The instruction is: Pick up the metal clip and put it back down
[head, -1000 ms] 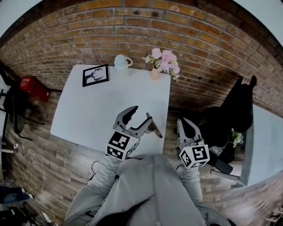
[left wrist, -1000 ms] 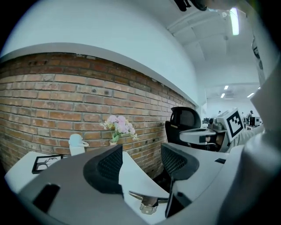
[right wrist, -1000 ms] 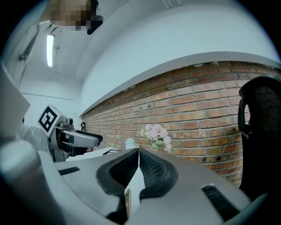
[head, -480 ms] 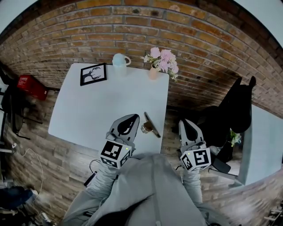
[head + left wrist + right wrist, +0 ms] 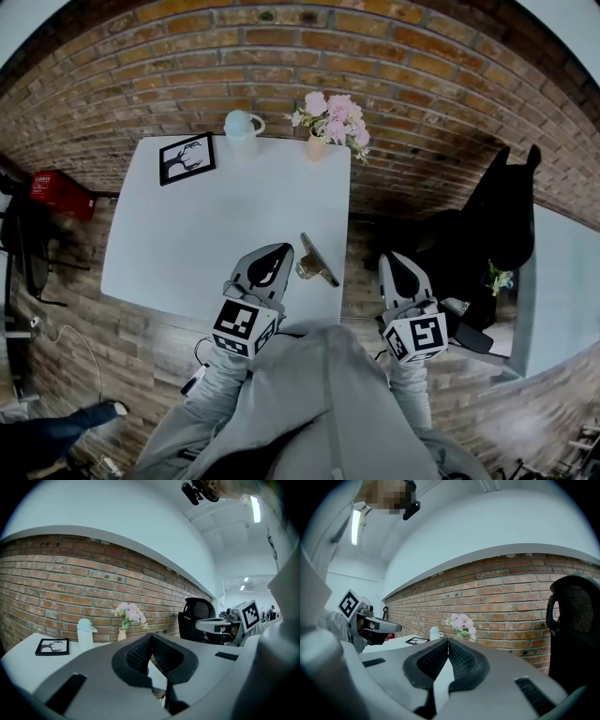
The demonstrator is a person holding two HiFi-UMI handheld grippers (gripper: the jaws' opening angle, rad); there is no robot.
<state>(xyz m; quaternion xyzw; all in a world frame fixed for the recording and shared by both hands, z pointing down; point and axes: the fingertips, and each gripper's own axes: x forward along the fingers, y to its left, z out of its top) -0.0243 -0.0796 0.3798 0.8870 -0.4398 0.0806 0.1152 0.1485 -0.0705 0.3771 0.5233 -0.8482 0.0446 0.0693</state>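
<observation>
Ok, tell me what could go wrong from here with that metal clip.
1. The metal clip lies at the right edge of the table, near its front corner; a sideways nudge could send it to the floor.
2. The left hand-held gripper is shut and empty just left of the clip; approaching with its jaws together would likely push the clip rather than grasp it.
</observation>
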